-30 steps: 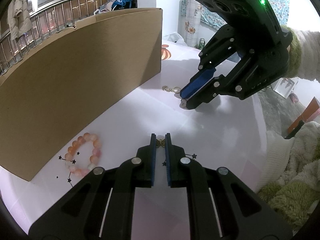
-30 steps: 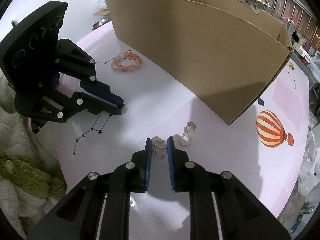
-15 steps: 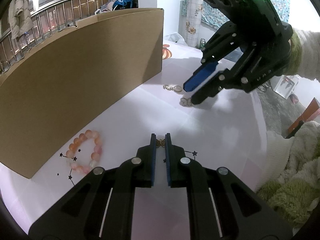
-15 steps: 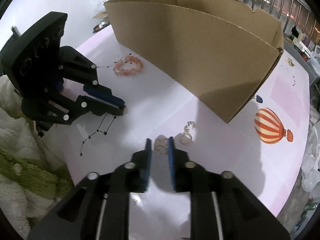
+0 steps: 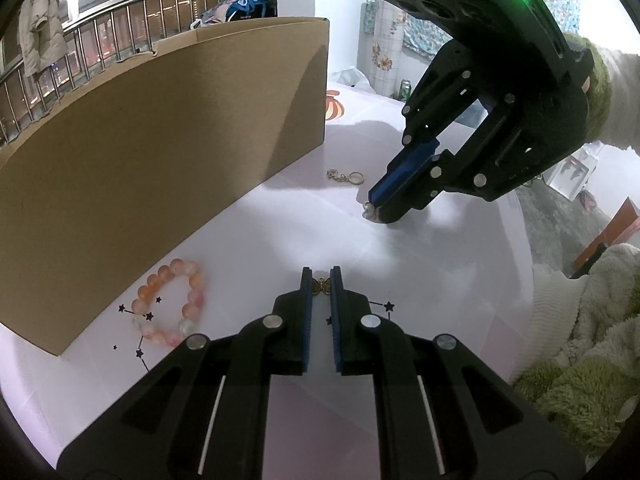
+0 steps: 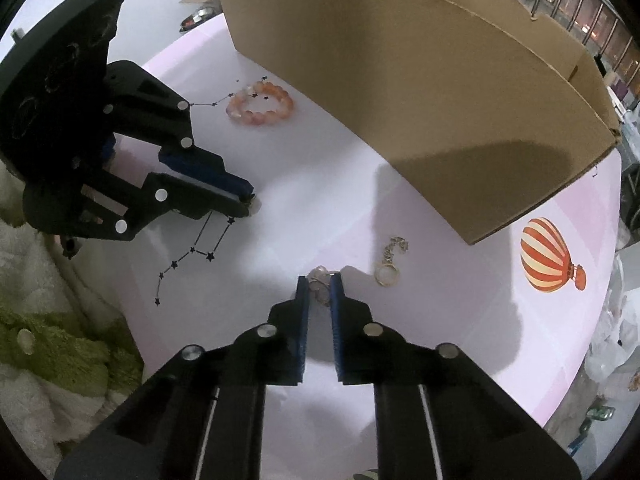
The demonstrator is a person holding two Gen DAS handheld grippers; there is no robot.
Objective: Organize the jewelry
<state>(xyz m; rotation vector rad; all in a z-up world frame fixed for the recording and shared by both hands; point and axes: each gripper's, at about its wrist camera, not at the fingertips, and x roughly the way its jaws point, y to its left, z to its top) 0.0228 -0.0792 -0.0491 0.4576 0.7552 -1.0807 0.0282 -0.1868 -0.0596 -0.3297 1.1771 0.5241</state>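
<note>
My left gripper (image 5: 321, 282) is shut on a small gold butterfly charm (image 5: 321, 285), low over the pale pink table (image 5: 260, 220); it also shows in the right wrist view (image 6: 249, 200). My right gripper (image 6: 319, 286) is shut on a heart-shaped earring (image 6: 319, 280) at the table surface; it shows in the left wrist view (image 5: 372, 210). A pink bead bracelet (image 5: 170, 306) lies by the cardboard box, also in the right wrist view (image 6: 260, 104). A gold chain with a ring (image 6: 390, 262) lies right of the right gripper, also in the left wrist view (image 5: 345, 177).
A large open cardboard box (image 5: 140, 140) stands along the table's far side, also in the right wrist view (image 6: 420, 92). A hot-air balloon print (image 6: 550, 260) and star prints (image 6: 192, 252) mark the table. Green and white fleece (image 5: 580, 360) lies at the table edge.
My right gripper opened and lifted slightly off the earring half a second ago, then came back down and closed on it. My left gripper stayed shut on the butterfly charm, almost still.
</note>
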